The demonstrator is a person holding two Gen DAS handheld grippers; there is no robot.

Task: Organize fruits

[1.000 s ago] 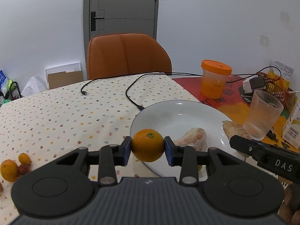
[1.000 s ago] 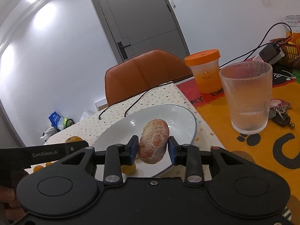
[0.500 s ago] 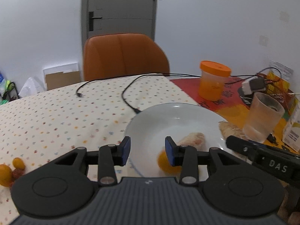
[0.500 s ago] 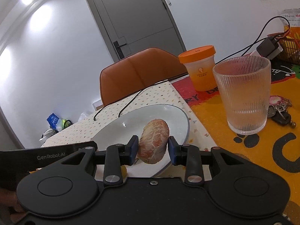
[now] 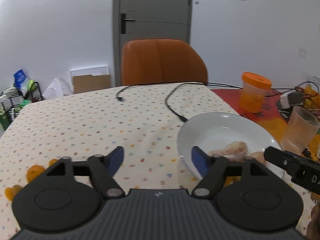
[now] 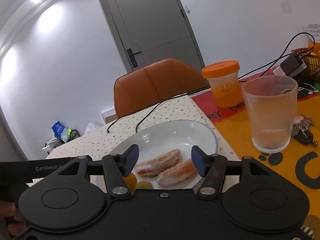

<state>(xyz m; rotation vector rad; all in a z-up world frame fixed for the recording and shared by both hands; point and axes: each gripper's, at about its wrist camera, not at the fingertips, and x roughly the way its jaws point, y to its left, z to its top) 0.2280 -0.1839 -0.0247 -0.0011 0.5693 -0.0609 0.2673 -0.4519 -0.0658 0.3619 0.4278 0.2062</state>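
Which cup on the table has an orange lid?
The orange tub near the chair, at the far edge of the red mat. It wears a flat orange lid. The ribbed glass beside it is clear and open on top.

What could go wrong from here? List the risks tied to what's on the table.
1. The ribbed glass stands close beside the white plate; a sideways swing of the right gripper could topple it.
2. The peeled fruit pieces lie near the plate's front edge, between the just-opened jaws; pulling back carelessly might drag them off.
3. Small oranges remain loose on the tablecloth and may roll.
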